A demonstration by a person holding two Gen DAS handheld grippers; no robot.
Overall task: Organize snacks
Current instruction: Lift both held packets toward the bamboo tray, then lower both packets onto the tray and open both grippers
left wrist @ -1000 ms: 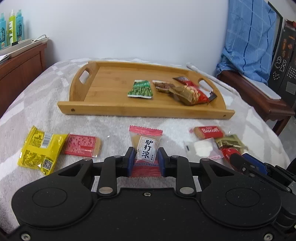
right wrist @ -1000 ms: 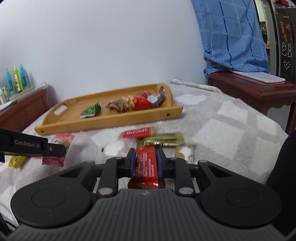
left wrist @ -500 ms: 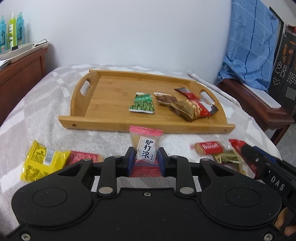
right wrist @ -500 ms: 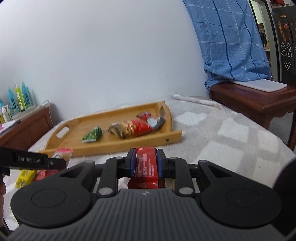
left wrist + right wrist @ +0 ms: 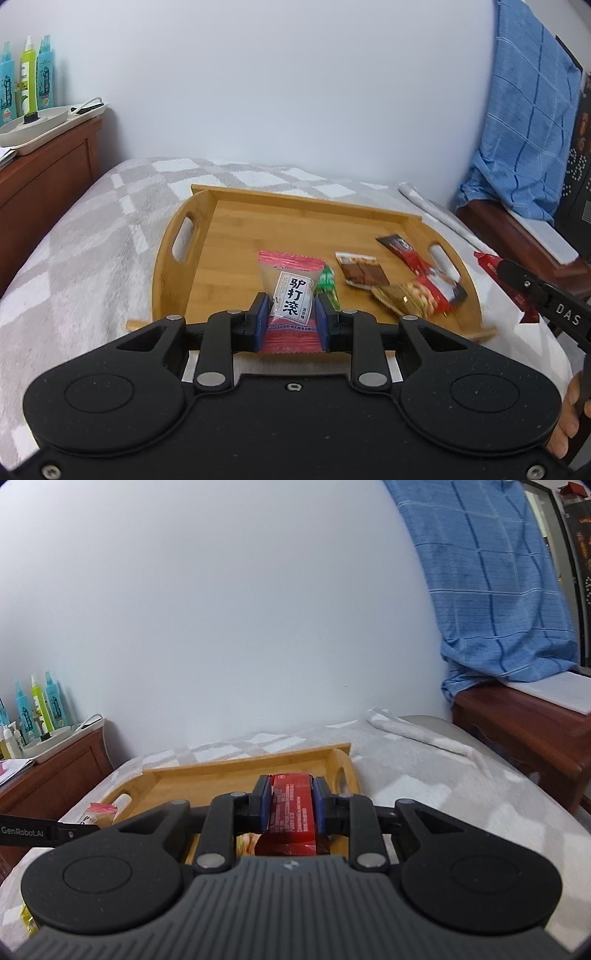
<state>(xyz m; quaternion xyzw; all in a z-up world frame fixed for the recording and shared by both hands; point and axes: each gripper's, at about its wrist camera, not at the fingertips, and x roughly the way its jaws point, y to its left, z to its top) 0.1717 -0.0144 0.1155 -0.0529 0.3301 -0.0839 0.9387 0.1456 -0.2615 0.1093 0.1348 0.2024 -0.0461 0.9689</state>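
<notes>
Now left hand-held gripper [image 5: 289,320] clamping pink-white packet [image 5: 291,293] above tray's near rim [image 5: 159,273], right hand-held gripper [image 5: 291,805] clamping red packet [image 5: 293,806]

We see a bed [image 5: 92,236] under a grey-and-white checked blanket; a wooden tray [image 5: 240,218] lies on it; a rolled towel [image 5: 413,731] rests near its far edge.

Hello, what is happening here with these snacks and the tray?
A person is sorting snacks into a wooden tray on the bed. The left claw grips a pink-edged snack packet above the tray's near edge. The right claw grips a red packet near the tray's right handle. Several snacks already lie inside the tray.
</notes>
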